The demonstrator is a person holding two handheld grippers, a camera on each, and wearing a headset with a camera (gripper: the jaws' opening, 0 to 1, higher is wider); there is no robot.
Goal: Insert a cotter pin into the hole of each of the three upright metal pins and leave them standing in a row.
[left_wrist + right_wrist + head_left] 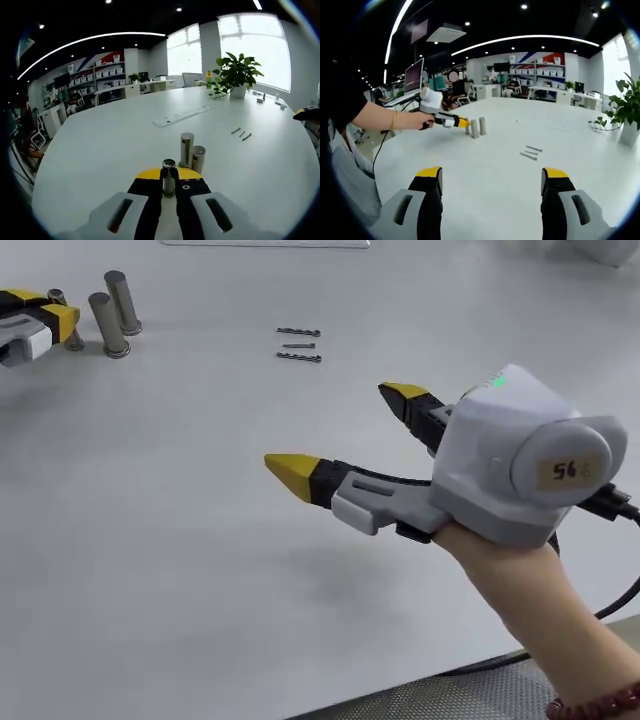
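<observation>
- 3 metal pins [108, 325] upright on table [200, 560], far left: 2 side by side, third metal pin [168, 170] clamped betw. left gripper [170, 176] jaws.
- Cotter pins [299, 344] lie flat, right of metal pins, well apart.
- Right gripper [345, 428] nearer, at right, jaws spread.

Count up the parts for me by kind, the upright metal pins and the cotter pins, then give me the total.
metal pins: 3
cotter pins: 3
total: 6
</observation>
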